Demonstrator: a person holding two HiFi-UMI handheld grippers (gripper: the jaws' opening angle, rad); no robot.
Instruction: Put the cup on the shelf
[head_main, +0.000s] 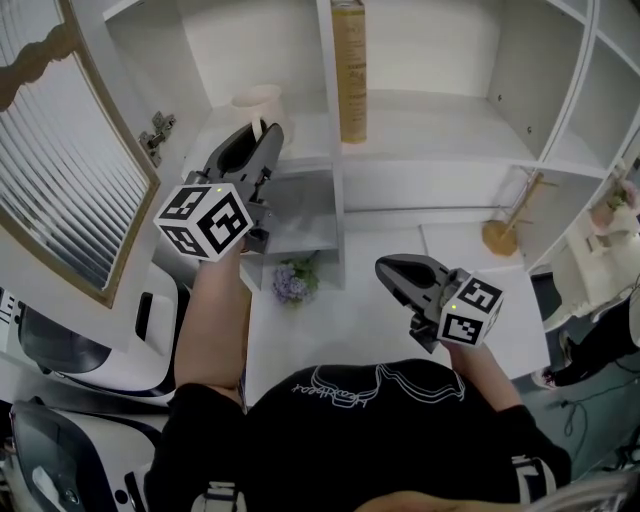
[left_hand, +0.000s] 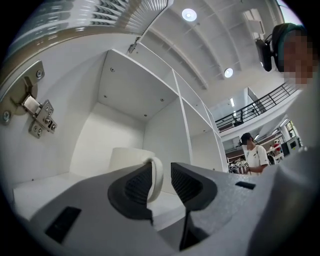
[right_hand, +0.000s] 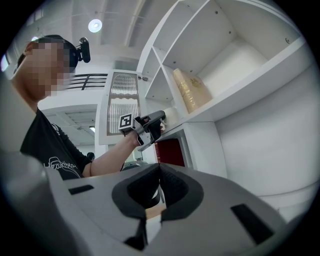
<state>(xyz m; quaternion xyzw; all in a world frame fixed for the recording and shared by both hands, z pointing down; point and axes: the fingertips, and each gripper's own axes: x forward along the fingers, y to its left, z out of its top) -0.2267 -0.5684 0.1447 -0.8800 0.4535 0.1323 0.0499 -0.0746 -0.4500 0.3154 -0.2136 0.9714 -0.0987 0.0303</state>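
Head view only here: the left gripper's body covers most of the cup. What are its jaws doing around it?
Observer: In the left gripper view, the left gripper has its jaws apart with the cup's handle between them. A gap shows between the handle and one pad.
Operator: Is the cup upright?
Observer: Yes. The cup stands upright in the shelf compartment, with its handle toward the gripper.
Operator: And the right gripper?
Observer: Its own view shows the right gripper with its jaws together and nothing between them.
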